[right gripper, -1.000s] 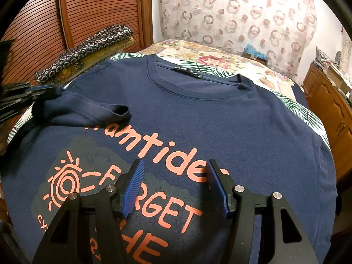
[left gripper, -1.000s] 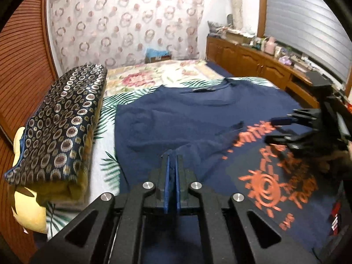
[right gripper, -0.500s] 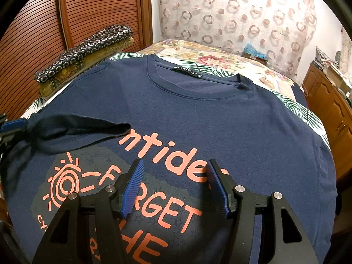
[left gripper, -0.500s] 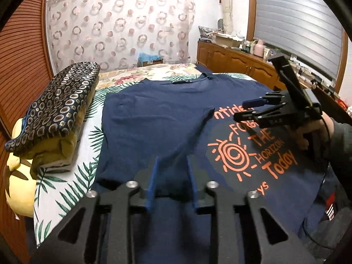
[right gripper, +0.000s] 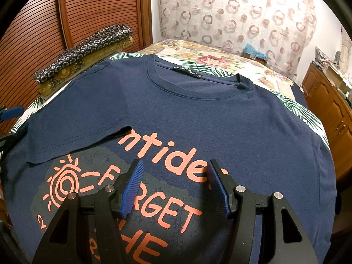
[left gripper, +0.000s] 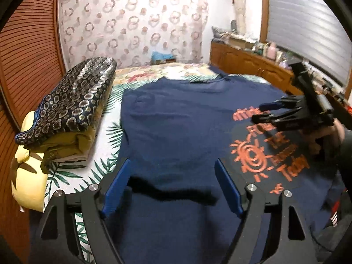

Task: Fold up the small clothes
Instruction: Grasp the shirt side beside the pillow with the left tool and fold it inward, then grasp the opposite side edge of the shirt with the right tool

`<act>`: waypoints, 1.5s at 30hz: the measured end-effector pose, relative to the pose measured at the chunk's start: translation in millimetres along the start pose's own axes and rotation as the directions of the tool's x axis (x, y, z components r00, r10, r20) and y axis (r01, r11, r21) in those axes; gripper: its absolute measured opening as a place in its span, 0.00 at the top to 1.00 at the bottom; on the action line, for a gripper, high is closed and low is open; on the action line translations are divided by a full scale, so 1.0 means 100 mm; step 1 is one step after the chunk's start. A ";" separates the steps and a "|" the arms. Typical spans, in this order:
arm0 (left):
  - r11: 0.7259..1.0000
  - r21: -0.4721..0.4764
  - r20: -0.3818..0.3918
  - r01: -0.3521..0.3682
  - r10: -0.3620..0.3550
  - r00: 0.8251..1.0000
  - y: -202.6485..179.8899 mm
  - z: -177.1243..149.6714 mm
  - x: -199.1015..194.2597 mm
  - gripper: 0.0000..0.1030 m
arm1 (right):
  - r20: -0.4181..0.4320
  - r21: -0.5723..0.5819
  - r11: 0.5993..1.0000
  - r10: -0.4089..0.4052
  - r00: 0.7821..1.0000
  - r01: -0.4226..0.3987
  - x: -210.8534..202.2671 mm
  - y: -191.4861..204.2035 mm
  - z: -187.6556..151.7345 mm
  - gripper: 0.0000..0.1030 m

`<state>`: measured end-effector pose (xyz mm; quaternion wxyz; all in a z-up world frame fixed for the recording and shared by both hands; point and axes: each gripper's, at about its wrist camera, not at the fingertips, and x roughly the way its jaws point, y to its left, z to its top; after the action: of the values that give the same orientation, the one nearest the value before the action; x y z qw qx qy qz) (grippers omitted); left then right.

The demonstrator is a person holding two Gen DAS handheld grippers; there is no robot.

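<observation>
A navy T-shirt with orange print lies face up on the bed. Its left sleeve is folded inward onto the chest and covers the start of the lettering. The shirt also fills the left wrist view. My left gripper is open and empty, just above the shirt's left side. My right gripper is open and empty above the printed chest; it also shows in the left wrist view, held by a hand.
A stack of folded patterned bedding on a yellow pillow lies left of the shirt, by a slatted wooden wardrobe. The leaf-print bedsheet shows around the shirt. A wooden cabinet stands on the right.
My left gripper carried the sleeve inward, opened and let it go; the sleeve now lies flat on the chest. The left gripper has drawn back to the left. The right gripper stayed still.
</observation>
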<state>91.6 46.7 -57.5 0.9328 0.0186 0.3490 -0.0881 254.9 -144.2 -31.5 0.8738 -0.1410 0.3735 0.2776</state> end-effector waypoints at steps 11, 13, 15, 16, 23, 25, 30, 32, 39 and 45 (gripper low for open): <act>1.000 0.016 -0.156 0.025 -0.022 0.987 0.02 0.00 0.40 0.22 | -0.001 0.007 1.000 -0.020 1.000 0.020 -0.02 -0.01 -0.02 0.36; 0.999 0.034 -0.163 0.020 -0.015 0.987 -0.01 -0.01 0.41 0.20 | -0.003 0.019 1.000 -0.014 1.000 0.014 -0.05 -0.02 -0.05 0.36; 0.999 0.033 -0.165 0.024 -0.018 0.986 -0.01 -0.01 0.41 0.18 | 0.004 0.030 0.999 -0.016 1.000 0.016 -0.12 -0.06 -0.12 0.36; 0.999 0.032 -0.167 0.031 -0.025 0.986 -0.01 -0.01 0.41 0.17 | 0.009 0.038 0.999 -0.014 1.000 0.013 -0.17 -0.08 -0.15 0.36; 0.998 0.048 -0.176 0.041 -0.032 0.984 -0.03 -0.03 0.41 0.11 | 0.066 0.128 0.990 -0.071 0.995 0.062 -0.80 -0.59 -0.55 0.36; 0.998 0.049 -0.176 0.040 -0.031 0.984 -0.03 -0.02 0.41 0.11 | 0.067 0.156 0.981 -0.131 0.989 0.119 -0.97 -0.83 -0.70 0.36; 0.998 0.053 -0.178 0.043 -0.033 0.983 -0.04 -0.01 0.43 0.09 | 0.004 0.261 0.939 -0.234 0.972 0.225 -1.20 -1.50 -1.14 0.36; 0.997 0.055 -0.180 0.047 -0.036 0.983 -0.05 -0.01 0.43 0.08 | -0.020 0.292 0.925 -0.249 0.968 0.244 -1.24 -1.69 -1.30 0.36; 0.997 0.068 -0.186 0.048 -0.035 0.982 -0.06 -0.01 0.44 0.06 | -0.035 0.417 0.893 -0.171 0.985 0.170 -1.23 -2.09 -1.66 0.37; 0.997 0.075 -0.166 0.028 -0.015 0.986 -0.06 -0.01 0.42 0.06 | 0.013 0.434 0.899 -0.079 0.997 0.066 -1.28 -2.23 -1.67 0.64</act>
<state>120.9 34.3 -85.4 0.8981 0.0579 0.4219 -0.1096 218.2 -448.5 -42.9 0.8985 0.0468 0.4072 0.1571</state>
